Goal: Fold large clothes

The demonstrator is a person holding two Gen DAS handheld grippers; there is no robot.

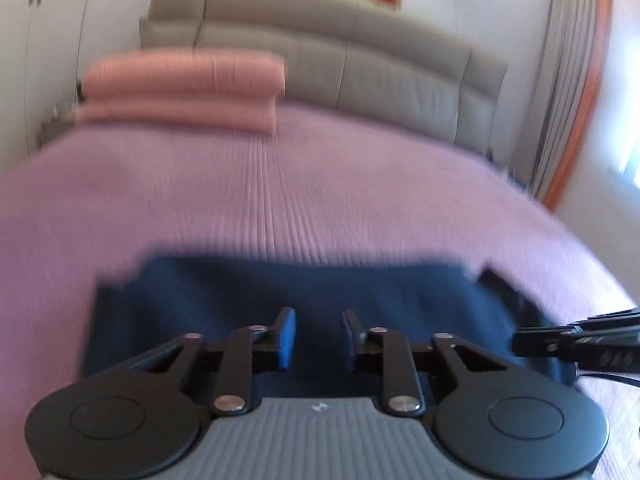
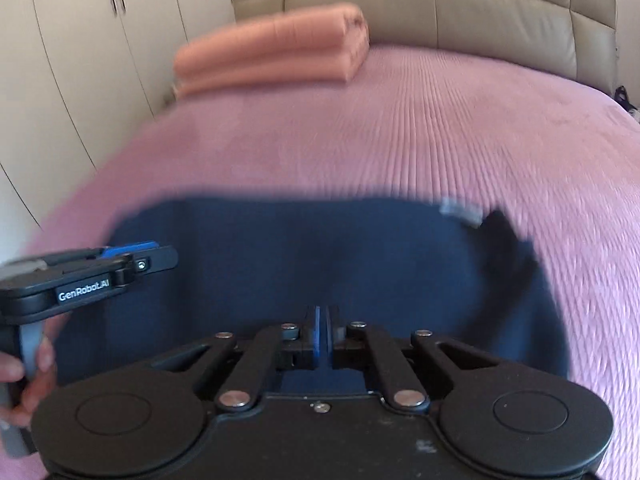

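Observation:
A navy garment lies flat as a wide folded rectangle on the lilac bedspread, near the bed's front. My left gripper hovers over its near part; the blue pads stand a little apart with nothing between them. The right gripper pokes in from the right edge over the garment's right end. In the right wrist view the navy garment shows a grey label at its far right corner. My right gripper is over its near edge, pads pressed together, nothing seen between them. The left gripper reaches in from the left.
A folded pink blanket sits at the head of the bed, left side. A grey padded headboard runs behind it. White wardrobe doors stand to the left, and a curtain to the right. A person's hand holds the left gripper's handle.

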